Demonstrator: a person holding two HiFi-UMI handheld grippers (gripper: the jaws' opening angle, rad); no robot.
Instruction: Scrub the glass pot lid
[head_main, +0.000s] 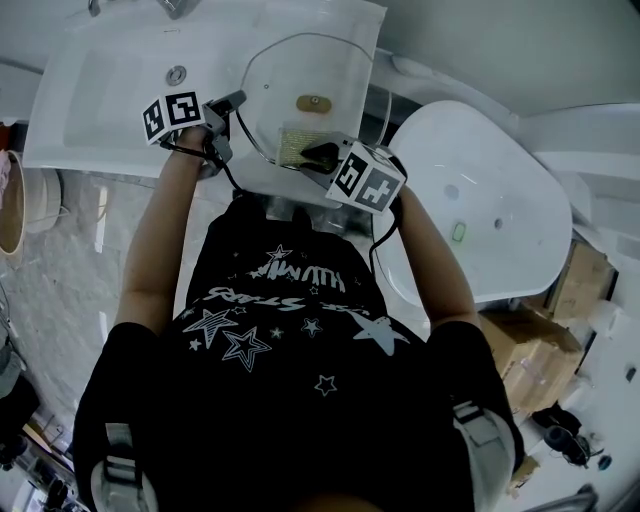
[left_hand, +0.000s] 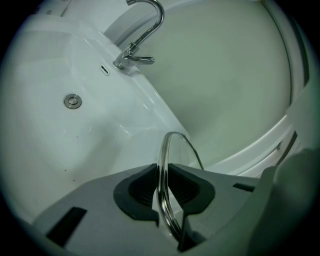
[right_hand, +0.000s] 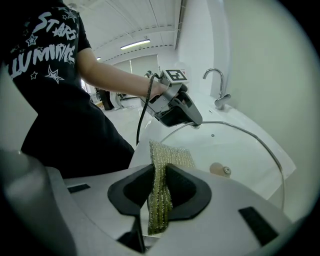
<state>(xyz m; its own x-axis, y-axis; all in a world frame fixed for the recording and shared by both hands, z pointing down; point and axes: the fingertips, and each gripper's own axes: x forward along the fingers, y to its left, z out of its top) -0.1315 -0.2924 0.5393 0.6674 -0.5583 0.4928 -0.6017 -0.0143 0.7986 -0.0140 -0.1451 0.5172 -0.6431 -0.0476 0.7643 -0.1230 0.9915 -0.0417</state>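
Head view shows the glass pot lid (head_main: 330, 75) over the sink's (head_main: 110, 90) right edge. The left hand-held gripper (head_main: 237, 101) pinches its rim. The right hand-held gripper (head_main: 320, 155) squeezes a scrub pad (head_main: 290, 145) on the lid.

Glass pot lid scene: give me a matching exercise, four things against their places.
1. clear round glass pot lid
2. yellow-green woven scouring pad
3. curved chrome faucet
4. round metal drain

A. in the floor of the white sink basin
B. held by the jaws of the right gripper
C. rim clamped by the jaws of the left gripper
D. at the basin's back edge

Pairs: 1-C, 2-B, 3-D, 4-A.
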